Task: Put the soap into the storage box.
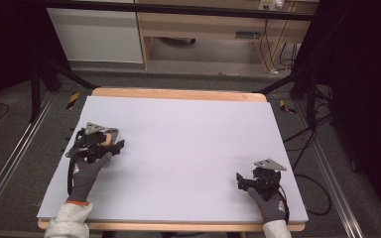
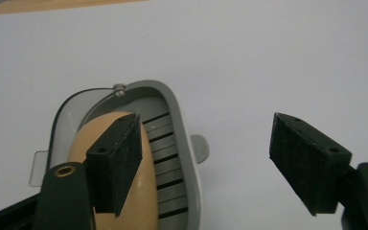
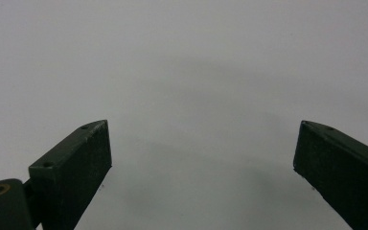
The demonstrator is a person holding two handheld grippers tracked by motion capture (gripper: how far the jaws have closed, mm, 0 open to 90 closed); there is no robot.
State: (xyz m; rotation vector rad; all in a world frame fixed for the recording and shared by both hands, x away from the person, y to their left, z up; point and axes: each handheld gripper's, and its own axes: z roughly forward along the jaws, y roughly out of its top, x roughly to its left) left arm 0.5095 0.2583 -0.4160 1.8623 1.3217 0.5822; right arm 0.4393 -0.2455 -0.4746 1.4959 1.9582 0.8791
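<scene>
Grey slotted container [image 2: 175, 143] holding what looks like a tan egg [image 2: 124, 158], left tongs [image 2: 211, 163] released above, right tongs [image 3: 201, 172] released.

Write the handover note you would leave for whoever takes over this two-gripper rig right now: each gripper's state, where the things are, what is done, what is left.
Left gripper: open, jaws wide, hovering over the grey slotted dish at the table's left side; nothing gripped.
Right gripper: open, empty, above bare white table surface at the near right.
Things: a tan oval piece, possibly soap, lies in the dish; a clear lid seems hinged open behind it.
Done: cannot tell from this moment.
Left: probably grasping the dish or the tan piece; no grip made yet.
</scene>
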